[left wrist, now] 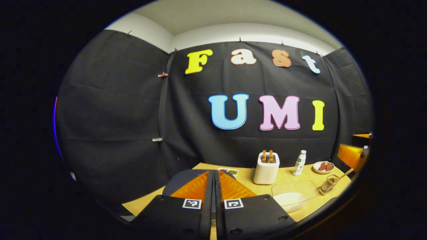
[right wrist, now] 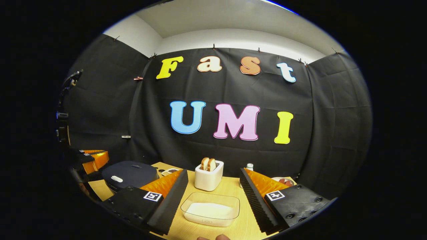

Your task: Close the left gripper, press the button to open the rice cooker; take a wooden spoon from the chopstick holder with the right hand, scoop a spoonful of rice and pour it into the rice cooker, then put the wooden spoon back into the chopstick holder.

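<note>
Left gripper view: left gripper (left wrist: pixel 213 186) fingers pressed together, nothing between them, over the dark rice cooker (left wrist: pixel 186 178), lid down; on the table (left wrist: pixel 247 181) a toaster (left wrist: pixel 266 168) with two slices, a bottle (left wrist: pixel 299 162), a plate (left wrist: pixel 323 167) of reddish pieces, a clear tub (left wrist: pixel 295 193) of rice, and the chopstick holder (left wrist: pixel 328 184) with the wooden spoon (left wrist: pixel 343 174) sticking out. Right gripper view: right gripper (right wrist: pixel 213 195) spread wide and empty, tub of rice between its fingers, toaster behind, rice cooker at left
</note>
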The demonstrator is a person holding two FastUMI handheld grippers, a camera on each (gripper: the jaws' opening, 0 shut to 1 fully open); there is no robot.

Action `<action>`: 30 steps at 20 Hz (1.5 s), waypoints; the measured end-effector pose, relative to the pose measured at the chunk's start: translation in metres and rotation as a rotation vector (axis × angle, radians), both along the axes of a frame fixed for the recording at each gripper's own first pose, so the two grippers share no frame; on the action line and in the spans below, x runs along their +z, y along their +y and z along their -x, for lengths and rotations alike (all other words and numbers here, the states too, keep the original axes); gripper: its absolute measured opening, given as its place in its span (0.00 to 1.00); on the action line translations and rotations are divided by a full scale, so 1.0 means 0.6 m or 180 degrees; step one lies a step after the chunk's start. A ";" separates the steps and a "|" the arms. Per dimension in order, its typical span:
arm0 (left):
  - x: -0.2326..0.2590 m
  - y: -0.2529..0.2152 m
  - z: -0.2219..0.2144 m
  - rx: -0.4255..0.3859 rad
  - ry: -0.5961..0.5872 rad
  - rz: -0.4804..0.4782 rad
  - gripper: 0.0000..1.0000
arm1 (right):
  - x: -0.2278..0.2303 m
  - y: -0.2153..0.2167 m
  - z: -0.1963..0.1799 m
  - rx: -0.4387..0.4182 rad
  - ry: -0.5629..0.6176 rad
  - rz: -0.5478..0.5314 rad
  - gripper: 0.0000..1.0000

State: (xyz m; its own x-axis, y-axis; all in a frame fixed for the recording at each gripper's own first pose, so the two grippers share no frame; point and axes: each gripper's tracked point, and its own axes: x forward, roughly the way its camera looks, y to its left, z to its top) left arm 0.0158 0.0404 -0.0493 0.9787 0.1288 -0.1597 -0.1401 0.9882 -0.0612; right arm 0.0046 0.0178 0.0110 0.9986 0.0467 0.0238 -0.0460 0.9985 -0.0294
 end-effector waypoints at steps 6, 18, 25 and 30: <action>-0.085 0.031 -0.034 0.0097 0.0416 0.0056 0.07 | -0.008 0.006 -0.013 -0.0013 0.0049 0.0041 0.97; -0.186 0.040 -0.045 0.0165 0.0897 0.0266 0.08 | -0.014 -0.010 -0.023 -0.0099 0.0078 0.0049 0.96; -0.134 0.001 -0.044 -0.0159 0.0572 0.0008 0.38 | -0.014 -0.015 -0.022 -0.0103 0.0077 0.0013 0.96; -0.021 -0.012 -0.041 -0.0079 -0.0050 -0.0406 0.94 | -0.016 -0.034 -0.016 -0.0145 0.0095 -0.0015 0.97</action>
State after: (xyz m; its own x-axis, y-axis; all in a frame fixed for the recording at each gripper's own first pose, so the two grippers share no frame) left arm 0.0403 0.0334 -0.0620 0.9841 0.1229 -0.1281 -0.1156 0.9913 0.0631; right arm 0.0139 -0.0028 0.0012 1.0000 0.0012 -0.0059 -0.0014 0.9997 -0.0238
